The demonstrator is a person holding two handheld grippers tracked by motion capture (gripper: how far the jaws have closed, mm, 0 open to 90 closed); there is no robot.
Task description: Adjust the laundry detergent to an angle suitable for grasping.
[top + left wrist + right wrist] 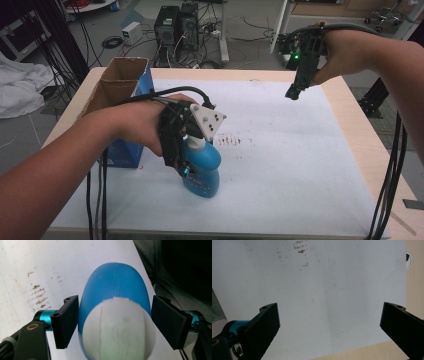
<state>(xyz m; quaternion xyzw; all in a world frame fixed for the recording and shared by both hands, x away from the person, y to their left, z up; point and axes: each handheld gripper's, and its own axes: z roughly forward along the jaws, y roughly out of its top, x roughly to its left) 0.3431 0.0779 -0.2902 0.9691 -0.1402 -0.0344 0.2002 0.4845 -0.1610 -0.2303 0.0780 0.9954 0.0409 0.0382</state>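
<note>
1. We saw the blue spray bottle (pixel 202 167) standing upright on the white sheet (pixel 280 165) on the counter (pixel 372 165), near the cardboard box (pixel 122 90).
2. Our left gripper (pixel 113 322) straddled its white cap, jaws apart, pads clear.
3. Our right gripper (pixel 329 327) hung open above the sheet.

An open cardboard box (pixel 121 80) stands at the worktop's (pixel 350 115) far-left corner — brown smudges (pixel 235 140) mark the white sheet (pixel 290 165) mid-worktop.
</note>
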